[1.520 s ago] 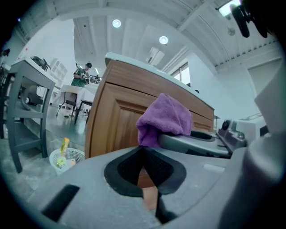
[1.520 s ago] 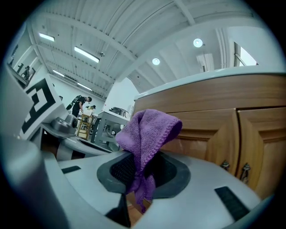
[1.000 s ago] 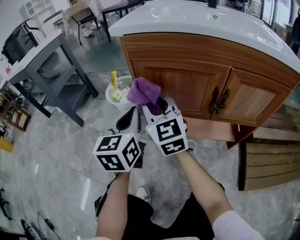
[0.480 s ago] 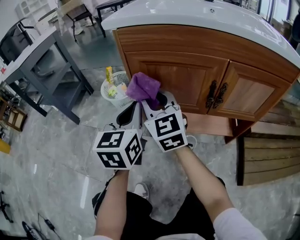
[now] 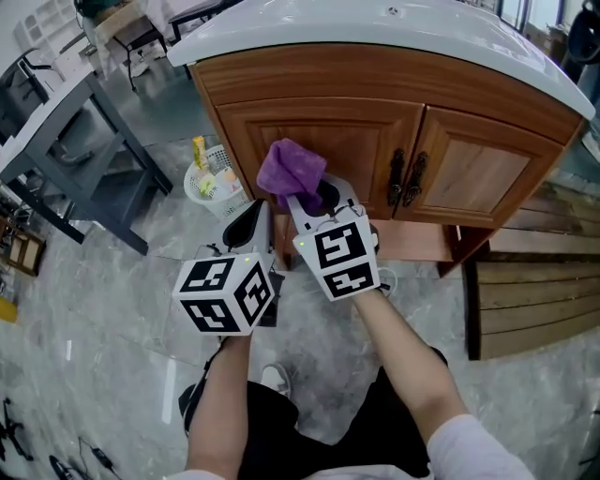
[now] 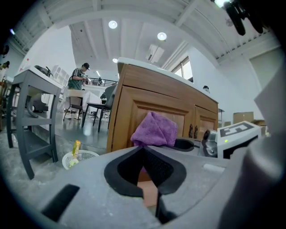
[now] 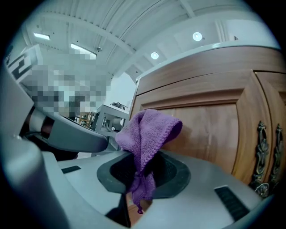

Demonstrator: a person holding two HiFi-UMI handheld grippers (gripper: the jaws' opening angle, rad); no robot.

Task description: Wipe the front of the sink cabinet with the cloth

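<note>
The person stands over a grey tiled floor (image 5: 112,309) with both arms held out, a gripper in each hand. The left gripper (image 5: 253,220) sits low and a little back, beside the other one. Its jaws are pressed together with nothing between them, and they point at the bottom of the cabinet. The right gripper (image 5: 314,200) is just ahead of it, with its jaws clamped on the lower tail of a purple cloth (image 5: 291,169). The rest of the cloth stands up above the jaws in a bunched fold. In the right gripper view the cloth (image 7: 145,132) is right up by the wooden panel of the left-hand door (image 5: 366,141) of the sink cabinet (image 5: 281,80). I can't tell whether it actually touches the wood. The two dark metal handles (image 5: 405,178) where the doors meet are off to the right of the cloth. On the floor by the cabinet's left corner is a small white basket (image 5: 208,187) holding a yellow bottle. The white sink top (image 5: 375,28) overhangs the doors. Further left stands a grey surface (image 5: 56,103) on dark legs, and wooden boards (image 5: 534,291) lie to the right.
</note>
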